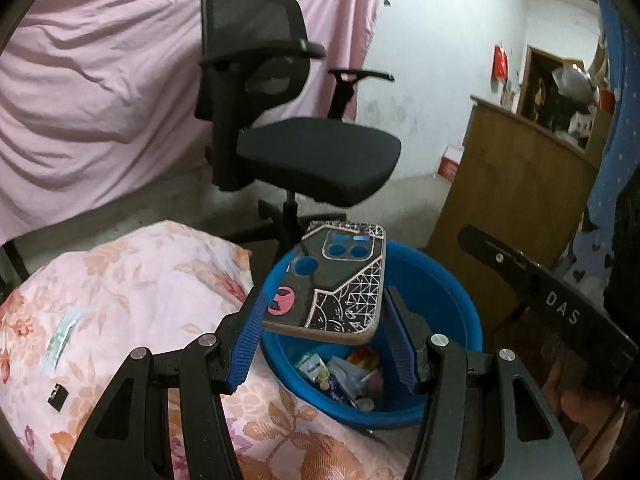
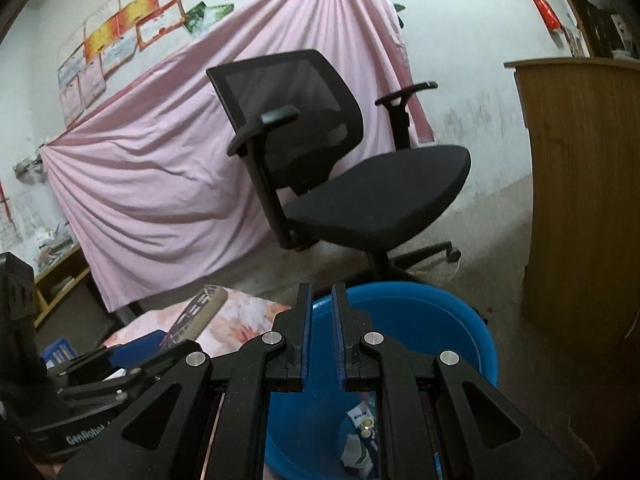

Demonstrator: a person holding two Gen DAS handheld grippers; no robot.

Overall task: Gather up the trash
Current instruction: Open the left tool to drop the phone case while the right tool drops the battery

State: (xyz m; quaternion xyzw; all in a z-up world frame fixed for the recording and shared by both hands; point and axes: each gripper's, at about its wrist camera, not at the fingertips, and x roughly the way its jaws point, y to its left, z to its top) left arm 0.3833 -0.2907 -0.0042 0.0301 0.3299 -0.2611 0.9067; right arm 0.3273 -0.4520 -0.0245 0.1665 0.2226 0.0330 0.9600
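Note:
My left gripper [image 1: 326,334] is shut on a black patterned phone case [image 1: 338,280] with camera cut-outs and holds it flat above a blue plastic basin [image 1: 444,288]. Several wrappers and scraps [image 1: 348,374] lie at the basin's bottom. In the right wrist view the same blue basin [image 2: 420,316] sits just ahead, with scraps [image 2: 360,432] inside. My right gripper [image 2: 322,336] hangs over the basin's near rim, its blue pads nearly together with a narrow gap and nothing between them. The held phone case [image 2: 196,316] and the left gripper show at the left of that view.
A bed with a pink floral cover [image 1: 132,304] lies left of the basin, with a small packet [image 1: 62,336] and a black clip [image 1: 58,396] on it. A black office chair [image 1: 304,136] stands behind the basin. A wooden cabinet [image 1: 516,188] stands right. A pink sheet [image 2: 160,168] hangs behind.

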